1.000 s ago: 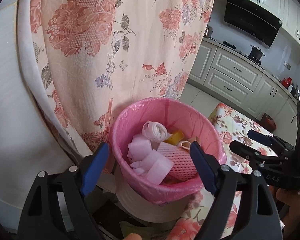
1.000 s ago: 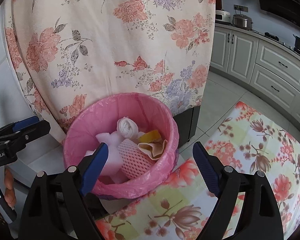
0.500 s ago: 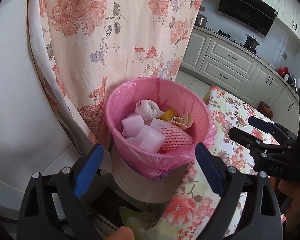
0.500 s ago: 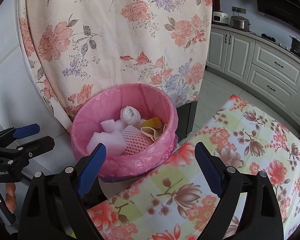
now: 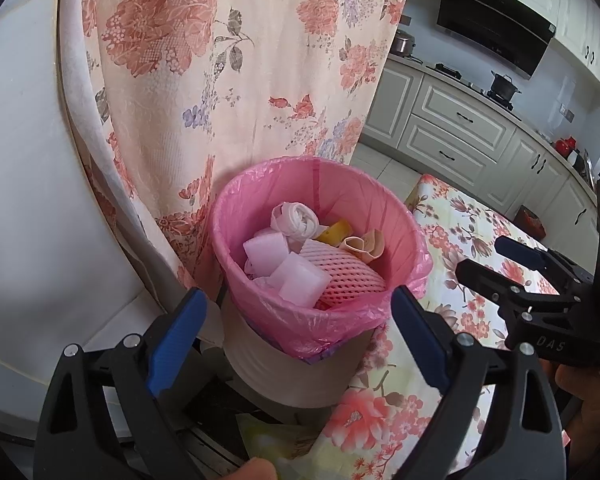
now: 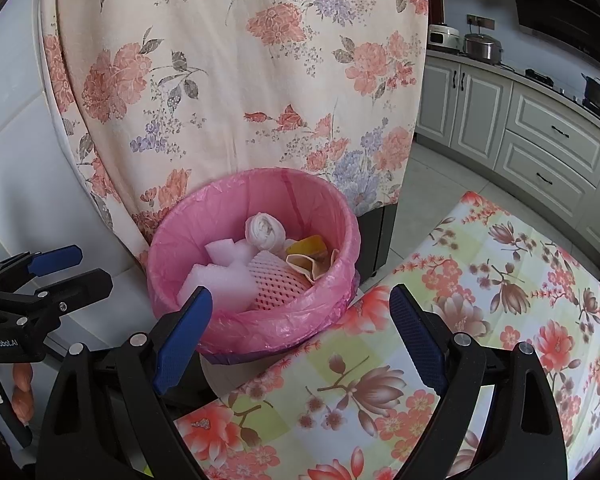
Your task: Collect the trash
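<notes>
A white bin with a pink liner [image 5: 396,216] stands beside the table; it also shows in the right wrist view [image 6: 188,216]. It holds white foam pieces [image 5: 296,276], a pink foam net [image 5: 348,276], a rolled white wad [image 5: 296,220], a yellow scrap and beige peel [image 5: 364,244]. My left gripper [image 5: 296,328] is open and empty, above the bin's near rim. My right gripper [image 6: 300,328] is open and empty, at the bin's right near the table edge. Each gripper shows in the other's view, the right one [image 5: 512,268] and the left one [image 6: 56,268].
A floral tablecloth [image 6: 480,320] covers the table at the right. A floral curtain-like cloth [image 5: 240,80] hangs behind the bin over a white appliance [image 5: 20,200]. Kitchen cabinets [image 6: 548,136] and a stove stand far right.
Both grippers have drawn back and up from the bin, which now looks smaller and farther. Both stay open and empty. The trash in the bin has not moved.
</notes>
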Demonstrator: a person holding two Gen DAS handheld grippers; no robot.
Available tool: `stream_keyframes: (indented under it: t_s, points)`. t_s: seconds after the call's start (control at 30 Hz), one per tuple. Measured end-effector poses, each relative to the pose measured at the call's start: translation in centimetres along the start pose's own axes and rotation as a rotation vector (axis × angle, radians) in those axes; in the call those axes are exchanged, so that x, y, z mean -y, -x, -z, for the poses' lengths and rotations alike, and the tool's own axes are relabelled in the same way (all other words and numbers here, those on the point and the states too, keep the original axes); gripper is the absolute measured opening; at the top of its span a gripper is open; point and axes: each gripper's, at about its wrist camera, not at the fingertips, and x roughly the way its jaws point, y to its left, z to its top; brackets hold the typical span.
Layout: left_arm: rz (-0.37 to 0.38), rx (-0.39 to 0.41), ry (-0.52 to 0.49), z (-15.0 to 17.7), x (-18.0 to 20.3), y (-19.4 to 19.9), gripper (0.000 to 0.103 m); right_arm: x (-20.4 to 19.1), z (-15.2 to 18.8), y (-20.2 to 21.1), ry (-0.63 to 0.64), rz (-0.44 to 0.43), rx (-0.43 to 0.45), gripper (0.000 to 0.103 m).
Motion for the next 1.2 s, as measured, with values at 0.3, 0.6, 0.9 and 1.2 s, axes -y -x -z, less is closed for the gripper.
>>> stream_keyframes:
  t_s: [0.3,0.6,0.9,1.2]
  points:
    - [0.001,-0.003,-0.001,0.04,0.2,-0.12,0.091,0.0,-0.04,-0.04,0.0,0.0,0.0,0.084]
    - [0.002,0.002,-0.002,0.03,0.35,-0.15,0.093,-0.06,-0.05,-0.05,0.001,0.0,0.0,0.084]
    - [0.004,0.001,-0.005,0.01,0.39,-0.16,0.094,0.08,-0.07,0.05,0.0,0.001,0.0,0.084]
    - [0.005,0.001,0.003,0.08,0.39,-0.21,0.095,0.1,0.02,0.0,0.0,-0.001,-0.003,0.084]
